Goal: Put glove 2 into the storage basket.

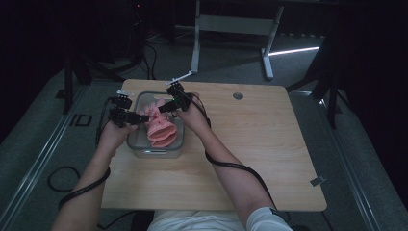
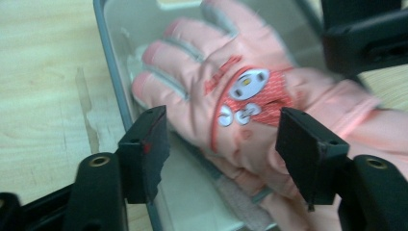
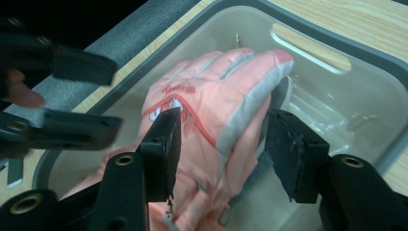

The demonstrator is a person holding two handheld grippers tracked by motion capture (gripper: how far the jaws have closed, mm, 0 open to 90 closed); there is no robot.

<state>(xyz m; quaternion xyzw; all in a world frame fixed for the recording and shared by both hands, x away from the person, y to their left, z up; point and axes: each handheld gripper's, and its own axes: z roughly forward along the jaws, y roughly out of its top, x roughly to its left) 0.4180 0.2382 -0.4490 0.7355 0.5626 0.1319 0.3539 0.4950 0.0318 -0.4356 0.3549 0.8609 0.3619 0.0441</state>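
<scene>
A pink padded glove [image 2: 250,91] with grey finger strips and a white-and-red badge lies in a translucent grey bin [image 1: 139,147] at the table's left. More pink glove fabric [image 1: 162,134] lies under it toward the bin's near end. My left gripper [image 2: 221,130] is open over the bin's left wall, its jaws spread to either side of the glove's badge. My right gripper [image 3: 226,125] is open too, straddling the glove [image 3: 216,96] below its fingers. In the high view the left gripper [image 1: 143,118] and right gripper [image 1: 162,108] meet over the bin from opposite sides.
The bin [image 3: 337,96] has a slot handle in its far wall. The wooden table [image 1: 250,144] stretches to the right, with a round cable hole [image 1: 237,96] near its back edge. Cables trail from both grippers along the forearms. A metal desk frame [image 1: 231,29] stands beyond on the floor.
</scene>
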